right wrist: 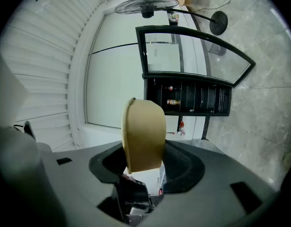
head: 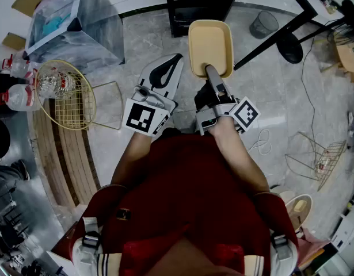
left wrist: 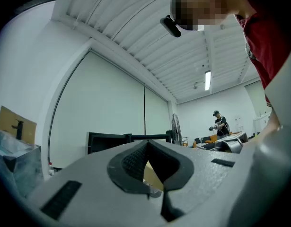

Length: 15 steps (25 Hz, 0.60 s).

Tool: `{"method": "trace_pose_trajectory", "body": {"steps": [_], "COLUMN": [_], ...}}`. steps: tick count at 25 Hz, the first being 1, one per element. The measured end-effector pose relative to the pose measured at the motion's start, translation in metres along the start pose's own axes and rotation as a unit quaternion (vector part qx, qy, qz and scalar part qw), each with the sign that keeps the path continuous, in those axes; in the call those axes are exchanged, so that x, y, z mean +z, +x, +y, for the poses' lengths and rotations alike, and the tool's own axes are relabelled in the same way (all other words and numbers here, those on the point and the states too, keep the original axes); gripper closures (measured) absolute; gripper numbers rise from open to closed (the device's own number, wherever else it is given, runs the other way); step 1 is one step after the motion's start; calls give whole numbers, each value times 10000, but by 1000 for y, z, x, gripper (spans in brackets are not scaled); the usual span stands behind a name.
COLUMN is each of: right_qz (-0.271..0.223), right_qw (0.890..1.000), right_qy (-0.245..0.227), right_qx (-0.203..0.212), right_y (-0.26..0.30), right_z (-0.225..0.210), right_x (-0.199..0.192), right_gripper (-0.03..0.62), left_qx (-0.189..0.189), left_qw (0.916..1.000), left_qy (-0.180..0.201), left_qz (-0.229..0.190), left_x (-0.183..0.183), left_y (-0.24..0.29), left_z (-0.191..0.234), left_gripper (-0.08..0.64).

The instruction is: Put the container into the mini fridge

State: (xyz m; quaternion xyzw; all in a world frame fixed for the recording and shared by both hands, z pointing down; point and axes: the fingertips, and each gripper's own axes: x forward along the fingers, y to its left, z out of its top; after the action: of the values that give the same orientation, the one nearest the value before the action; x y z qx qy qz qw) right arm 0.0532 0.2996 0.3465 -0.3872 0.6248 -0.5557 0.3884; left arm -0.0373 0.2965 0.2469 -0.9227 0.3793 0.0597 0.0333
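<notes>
Clutter at the far left is a wire basket (head: 67, 96), well apart from the left gripper (head: 172, 65), whose fingers are closed on nothing, so little can go wrong there. Right of it, the right gripper (head: 210, 69) pinches the container (head: 211, 42) by one rim only, holding it out level just short of the fridge (head: 200, 2). With so thin a grip, the container could pivot or slip if it knocks a shelf or the frame. The door (right wrist: 192, 56) stands open, but the shelves (right wrist: 192, 98) already carry bottles, so free room inside looks tight. Farther right, the fan stand (head: 274, 40) slants close by and could catch an elbow.
</notes>
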Motion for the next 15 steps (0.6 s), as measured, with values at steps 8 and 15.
{"method": "trace_pose_trajectory", "body": {"steps": [8, 15], "right_qz": [-65, -159], "right_qw": [9999, 9997], "right_qy": [141, 175], "right_qx": [14, -68], "right_y": [4, 22], "right_z": [-3, -5], "right_x": [-6, -27], "right_gripper": [387, 385], "left_qx": [35, 55], "left_qw": [10000, 9999], "left_qy": [-27, -106], "left_qz": [5, -4], "left_x": [-2, -5], "left_y": [-10, -28], "left_z": [8, 38], "left_gripper": [554, 554]}}
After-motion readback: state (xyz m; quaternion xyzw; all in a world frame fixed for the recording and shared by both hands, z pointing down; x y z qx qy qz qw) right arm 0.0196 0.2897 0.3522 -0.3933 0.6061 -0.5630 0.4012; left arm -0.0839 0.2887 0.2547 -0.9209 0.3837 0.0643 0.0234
